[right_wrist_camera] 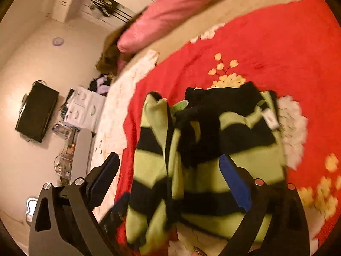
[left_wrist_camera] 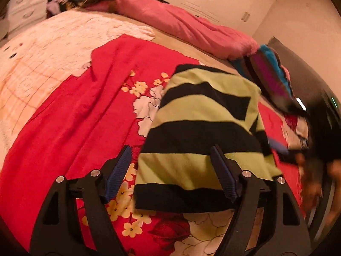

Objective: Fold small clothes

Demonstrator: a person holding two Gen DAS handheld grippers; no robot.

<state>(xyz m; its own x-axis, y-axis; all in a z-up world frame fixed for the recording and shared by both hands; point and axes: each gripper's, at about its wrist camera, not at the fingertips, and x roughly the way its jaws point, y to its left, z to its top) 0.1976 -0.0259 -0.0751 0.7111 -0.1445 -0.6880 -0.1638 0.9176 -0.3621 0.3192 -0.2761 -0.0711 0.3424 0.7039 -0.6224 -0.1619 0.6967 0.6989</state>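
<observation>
Left claw (left_wrist_camera: pixel 170 170) wide apart just above striped garment (left_wrist_camera: pixel 202 132) on red bedspread (left_wrist_camera: pixel 74 117)

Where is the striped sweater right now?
The striped sweater lies folded on the red flowered blanket, just ahead of the open left gripper in its view, below the pink pillow.

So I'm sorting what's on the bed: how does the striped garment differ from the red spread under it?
The striped garment has broad green and black bands; the red floral spread is red with white and yellow flowers. The garment is a small folded bundle, while the spread covers much of the bed. The garment lies on top, the spread beneath it. Both are soft fabric, and neither is gripped: the left gripper and right gripper stand open.
</observation>
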